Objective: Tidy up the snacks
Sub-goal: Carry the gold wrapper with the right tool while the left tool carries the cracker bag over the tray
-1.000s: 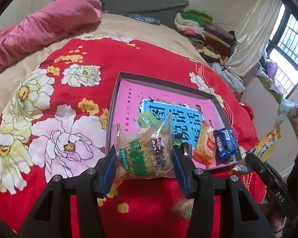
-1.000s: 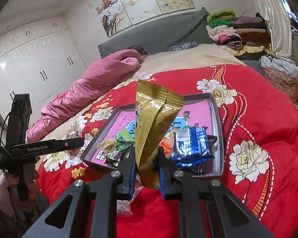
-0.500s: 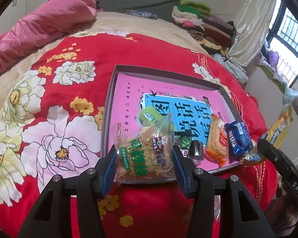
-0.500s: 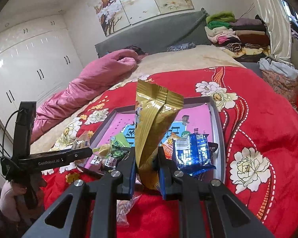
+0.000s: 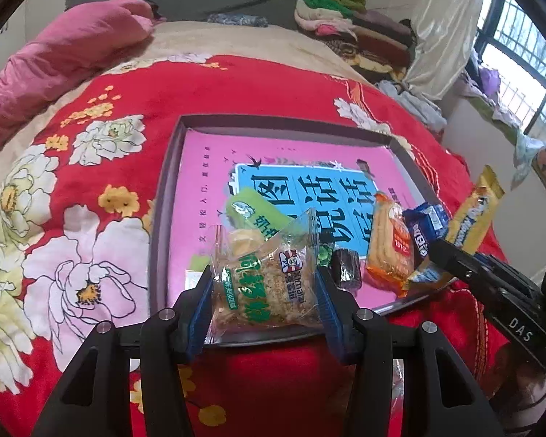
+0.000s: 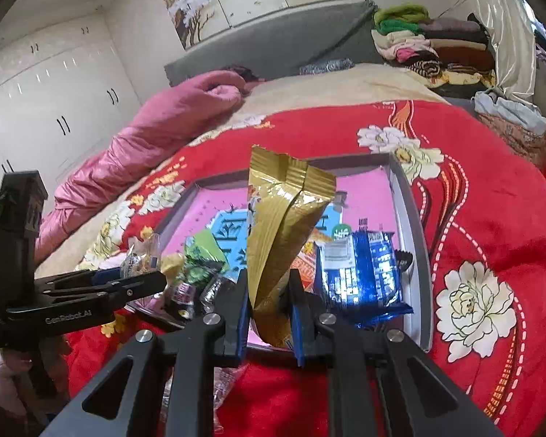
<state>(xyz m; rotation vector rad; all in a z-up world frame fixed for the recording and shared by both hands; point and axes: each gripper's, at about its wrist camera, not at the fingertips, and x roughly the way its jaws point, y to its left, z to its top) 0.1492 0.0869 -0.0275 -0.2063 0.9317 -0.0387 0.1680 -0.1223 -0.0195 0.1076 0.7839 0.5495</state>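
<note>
Red floral bedding (image 5: 207, 83) covers the bed where we work, and a shallow grey box tray (image 5: 165, 196) with a pink printed liner sits on it as our collecting place. From the left wrist view, we have the left gripper (image 5: 265, 287) clamped on a clear packet of crumbly cake (image 5: 269, 276), its blue pads pressing both sides, and the packet hangs over the tray's near edge, seemingly so it can drop inside. Beyond it in the tray lie a green packet (image 5: 253, 215), a small dark sweet (image 5: 347, 267), an orange biscuit packet (image 5: 389, 244) and a blue packet (image 5: 424, 233), clustered at the near end, which leaves the far end of the liner bare. From the right wrist view, we hold the right gripper (image 6: 269, 302) closed tight on the lower end of a gold wrapper (image 6: 284, 225), which stands upright above the tray's near rim (image 6: 411, 255); gripping it low keeps its length clear of the snacks below. To its right a blue packet (image 6: 360, 276) rests inside the tray. We judge both snacks are about to be set down there.
</note>
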